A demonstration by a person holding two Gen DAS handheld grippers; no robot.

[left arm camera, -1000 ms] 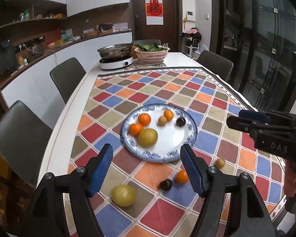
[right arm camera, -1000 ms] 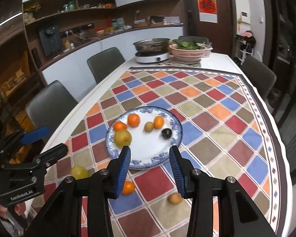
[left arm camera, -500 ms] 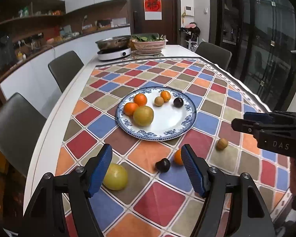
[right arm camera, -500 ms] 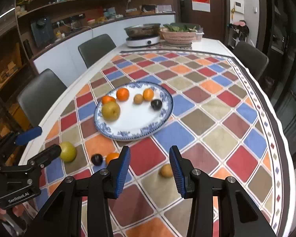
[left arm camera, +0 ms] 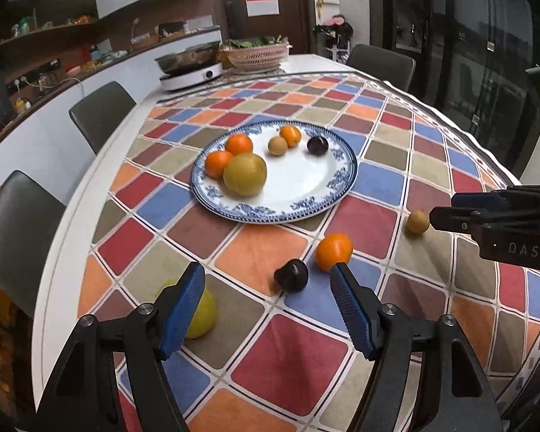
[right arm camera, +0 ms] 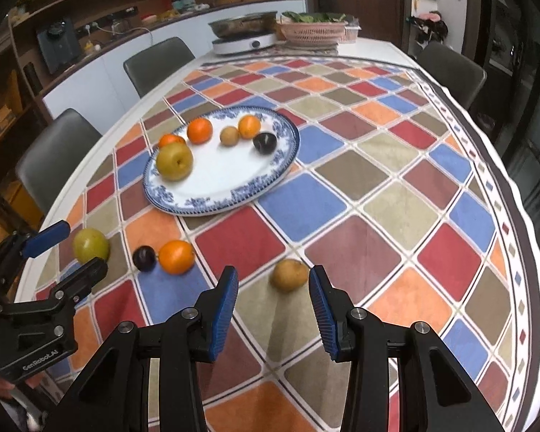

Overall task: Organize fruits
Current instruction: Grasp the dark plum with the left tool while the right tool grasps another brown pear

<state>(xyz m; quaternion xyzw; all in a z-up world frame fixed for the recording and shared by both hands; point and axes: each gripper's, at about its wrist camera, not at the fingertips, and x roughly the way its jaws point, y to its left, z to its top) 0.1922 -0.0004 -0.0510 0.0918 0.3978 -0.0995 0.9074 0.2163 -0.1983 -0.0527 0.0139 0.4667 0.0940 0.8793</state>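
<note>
A blue-rimmed white plate (left arm camera: pixel 306 205) (right arm camera: pixel 198 208) holds a yellow pear (left arm camera: pixel 244 174), several oranges, a small brown fruit and a dark plum (left arm camera: pixel 317 144). Loose on the checked cloth lie a dark plum (left arm camera: pixel 291 275) (right arm camera: pixel 144 258), an orange (left arm camera: pixel 333 252) (right arm camera: pixel 176 256), a yellow-green pear (left arm camera: pixel 203 318) (right arm camera: pixel 91 245) and a small brown fruit (left arm camera: pixel 417 221) (right arm camera: pixel 289 275). My left gripper (left arm camera: pixel 266 286) is open and empty, just short of the plum and orange. My right gripper (right arm camera: pixel 273 289) is open and empty, its jaws either side of the brown fruit, just in front of it.
An induction cooker with a pan (left arm camera: pixel 190 66) and a pink basket of greens (left arm camera: pixel 257 55) stand at the table's far end. Grey chairs (left arm camera: pixel 100 115) line the left side and far right. The table edge runs close on the left.
Both grippers have moved down and forward toward the loose fruit. The right jaws now flank the brown fruit; the left ones are near the plum and orange.
</note>
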